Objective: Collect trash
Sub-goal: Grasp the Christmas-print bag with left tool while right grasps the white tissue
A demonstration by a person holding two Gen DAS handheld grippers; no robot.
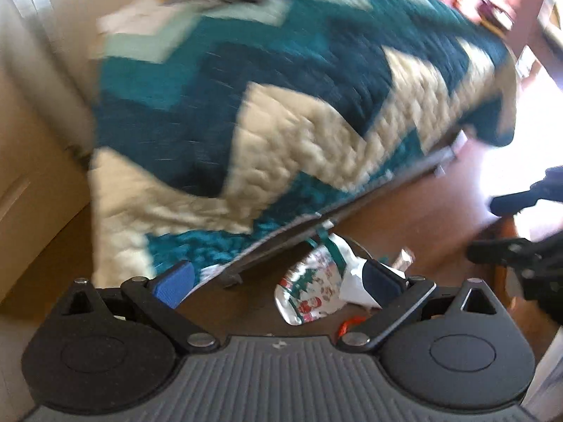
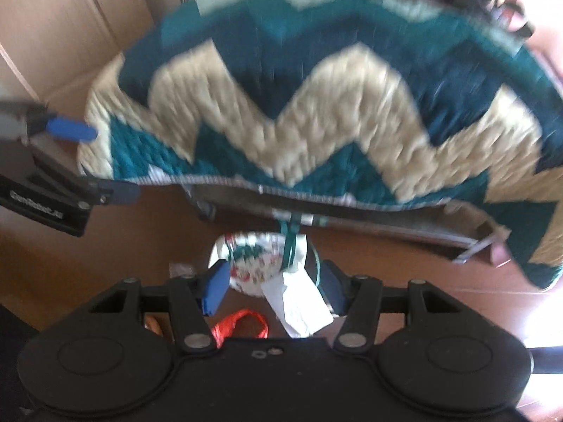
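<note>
Wooden floor (image 2: 404, 281) beside the bed (image 2: 316, 105) holds a printed bag (image 2: 257, 256), white paper (image 2: 299, 309) and a red scrap (image 2: 239, 327) at 6 o'clock. Both the right gripper (image 2: 274, 285) and the left gripper (image 1: 278, 281) are held released, empty, likely ready for picking.

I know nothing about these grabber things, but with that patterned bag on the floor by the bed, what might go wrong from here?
1. The patterned bag looks soft and slumped, with white paper spilling out; a pinch might miss its green handles or scatter the contents.
2. The red scrap lies close under the open right gripper, where it is easily overlooked.
3. The quilt overhangs the bed frame just above the bag, so the open left gripper could snag it. Both views are blurred.
</note>
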